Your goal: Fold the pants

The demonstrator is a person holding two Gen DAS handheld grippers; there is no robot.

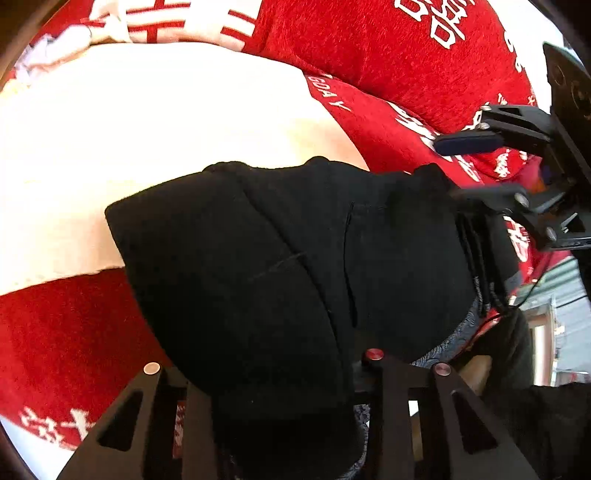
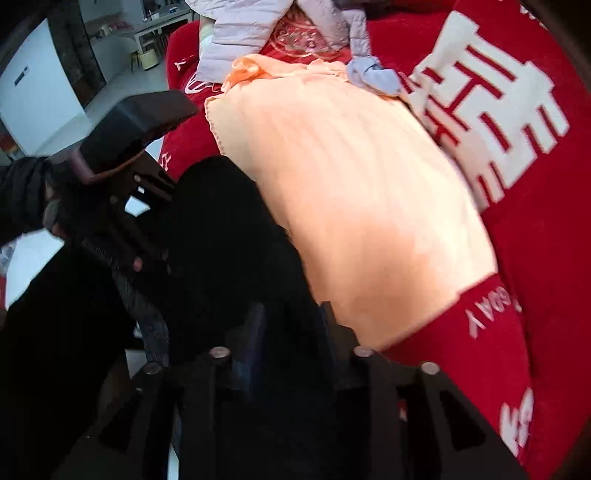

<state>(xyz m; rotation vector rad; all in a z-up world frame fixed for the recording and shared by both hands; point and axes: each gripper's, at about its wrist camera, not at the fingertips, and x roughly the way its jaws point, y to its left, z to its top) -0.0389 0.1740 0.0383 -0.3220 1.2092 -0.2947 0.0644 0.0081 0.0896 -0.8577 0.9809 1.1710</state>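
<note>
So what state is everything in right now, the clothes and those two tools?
black pants: folded over, lying on pale cloth
left tool: closed on the pants
right tool: open, holding nothing
pale cloth: spread on red blanket
grey jacket: crumpled

The setting is a home. A red blanket (image 2: pixel 535 258) with white lettering covers a bed ahead of the fingers. Loose clothing (image 2: pixel 243 33) lies beyond.

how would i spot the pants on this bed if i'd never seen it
Start from the red blanket with white lettering, then find the pale cream cloth lying on it. The pants sit at its near edge: a folded bundle, the only black fabric there.
</note>
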